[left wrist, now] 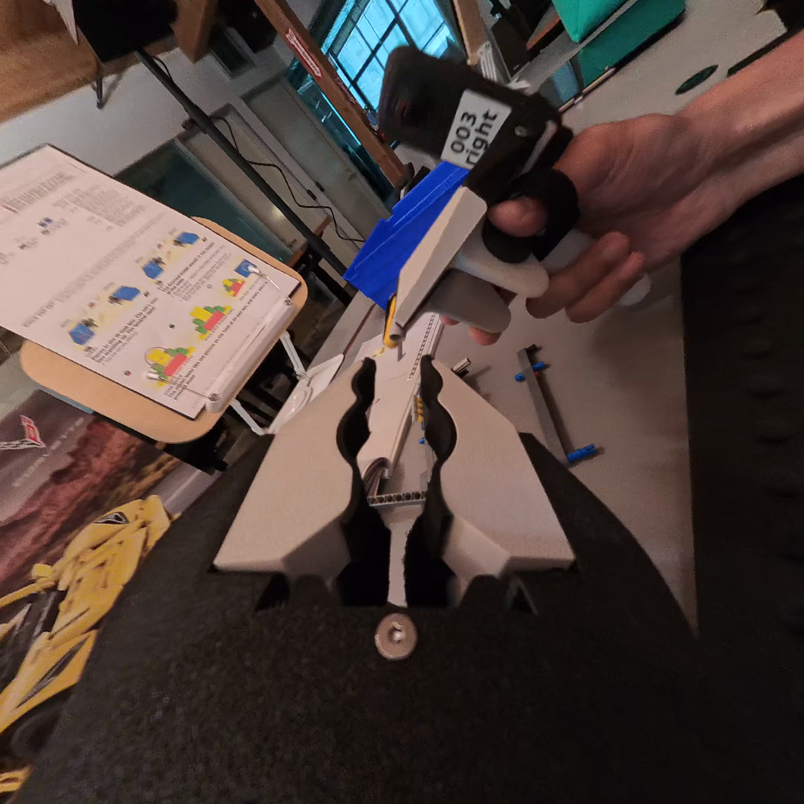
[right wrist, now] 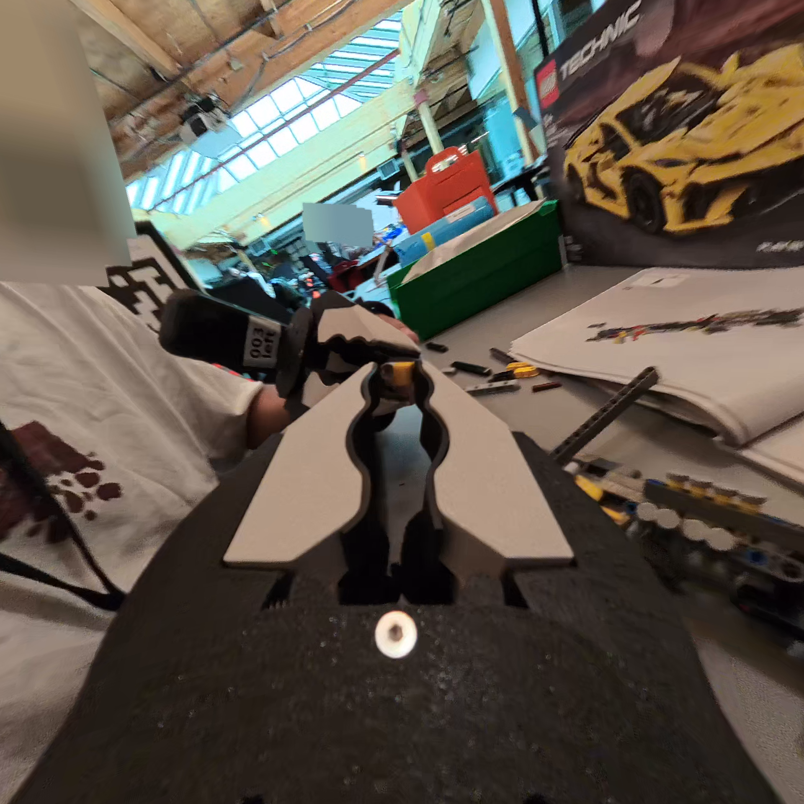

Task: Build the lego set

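Note:
My right gripper (right wrist: 395, 372) is shut on a small yellow lego piece (right wrist: 398, 373) held at its fingertips, above the grey table (right wrist: 470, 417). In the left wrist view the right gripper (left wrist: 393, 335) comes in from the upper right in a hand, with the yellow piece (left wrist: 390, 324) at its tip, just beyond my left fingertips. My left gripper (left wrist: 399, 364) is partly open with nothing between its pads. It also shows in the right wrist view (right wrist: 404, 352), close behind the yellow piece. A partly built grey assembly (right wrist: 696, 513) with yellow pins lies at the right.
An open instruction booklet (right wrist: 652, 370) and loose dark and yellow pieces (right wrist: 517, 372) lie on the table. A dark holed beam (right wrist: 609, 417) leans on the booklet. A grey beam with blue pins (left wrist: 544, 404), a blue bin (left wrist: 400, 235), a green bin (right wrist: 474, 278), the set's box (right wrist: 674, 152) and a sheet on a stand (left wrist: 130, 296) surround the work area.

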